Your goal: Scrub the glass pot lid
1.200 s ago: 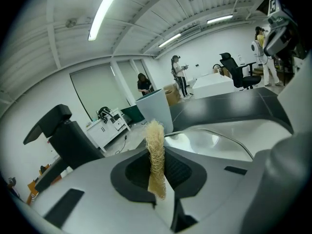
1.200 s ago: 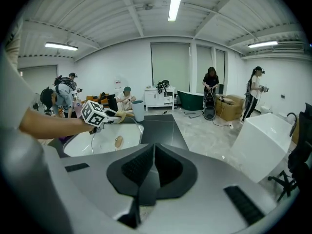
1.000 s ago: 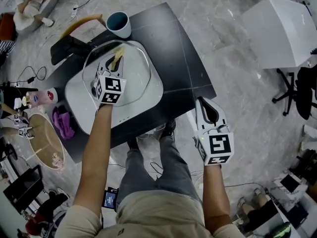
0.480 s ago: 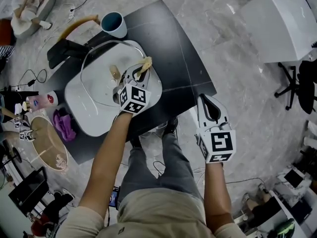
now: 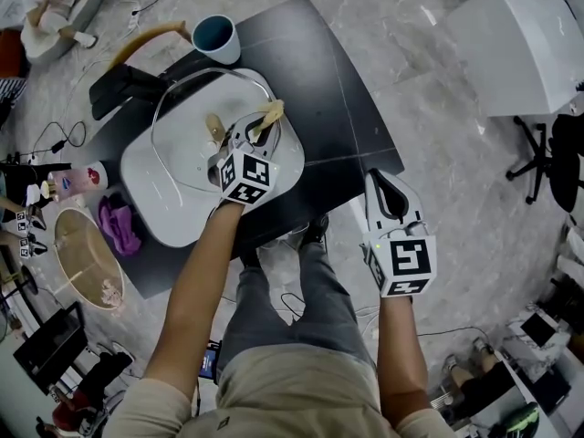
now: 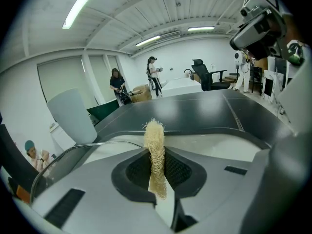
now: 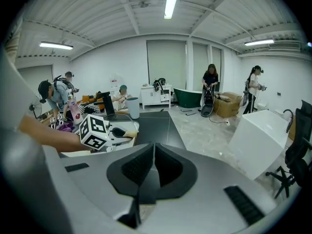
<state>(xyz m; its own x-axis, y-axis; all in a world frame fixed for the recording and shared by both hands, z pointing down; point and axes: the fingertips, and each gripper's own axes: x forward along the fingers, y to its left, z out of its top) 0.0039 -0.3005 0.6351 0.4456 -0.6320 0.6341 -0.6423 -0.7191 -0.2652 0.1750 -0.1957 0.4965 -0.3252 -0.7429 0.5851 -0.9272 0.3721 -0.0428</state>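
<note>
The left gripper point(image 5: 258, 128) clamps a loofah scrubber point(image 5: 271, 112) at the right-hand rim of the glass lid point(image 5: 187, 144), which lies on a white tray point(image 5: 151, 203) with a cup point(image 5: 217, 39) beyond. The right gripper point(image 5: 388, 190), pinched shut and empty, hangs beside the table point(image 5: 319, 80). A second ago the scrubber was mid-lid.

the left gripper point(image 5: 258, 128) has carried the loofah scrubber point(image 5: 271, 110) rightward across the glass lid point(image 5: 178, 126) to its rim.

Tray point(image 5: 151, 199) on the surface point(image 5: 328, 89)
Glass pot lid point(image 5: 187, 126) on tray, cup point(image 5: 217, 41) behind; left hand-held gripper point(image 5: 258, 126), scrubber point(image 5: 272, 110) in its jaws, over tray's right rim.
</note>
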